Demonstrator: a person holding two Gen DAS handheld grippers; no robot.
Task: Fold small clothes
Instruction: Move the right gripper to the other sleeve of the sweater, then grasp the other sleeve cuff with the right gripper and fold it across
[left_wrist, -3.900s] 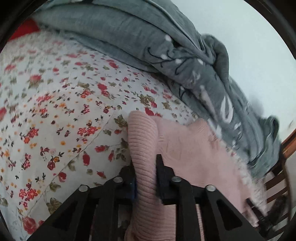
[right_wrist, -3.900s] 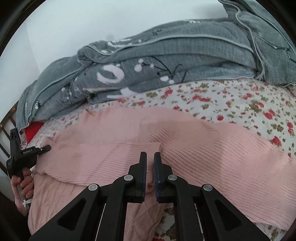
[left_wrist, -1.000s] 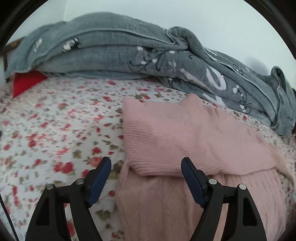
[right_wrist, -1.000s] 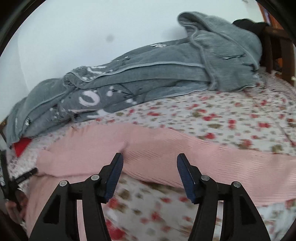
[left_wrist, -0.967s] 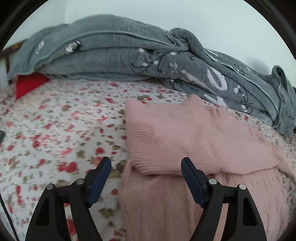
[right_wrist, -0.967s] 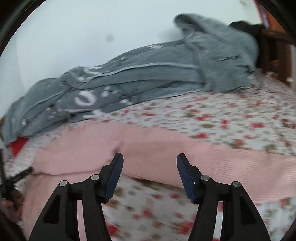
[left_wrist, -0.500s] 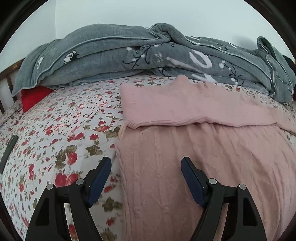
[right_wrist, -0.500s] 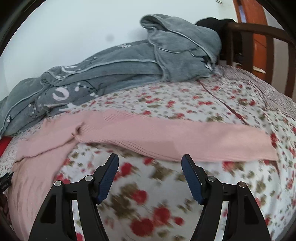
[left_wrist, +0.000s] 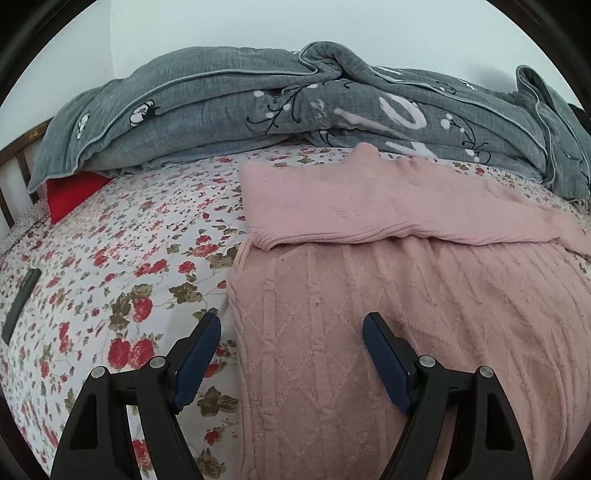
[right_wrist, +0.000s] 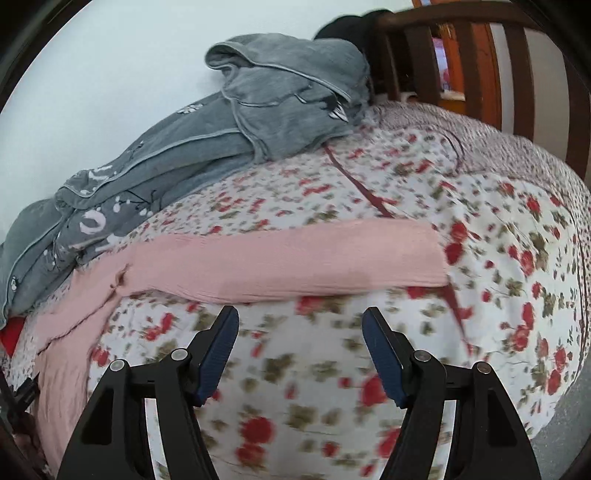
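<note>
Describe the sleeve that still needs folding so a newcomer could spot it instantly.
On the floral bedsheet, in front of the grey quilt by the wall, lies a pink sweater. Its outstretched sleeve lies flat across the sheet, unlike the other sleeve, which is folded over the body.

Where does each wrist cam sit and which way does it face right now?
Left wrist: on the left claw, open, facing the pink sweater body and folded sleeve, grey quilt behind.
Right wrist: on the right claw, open, over floral sheet, facing the outstretched sleeve.
Shared: sweater, quilt, sheet.
</note>
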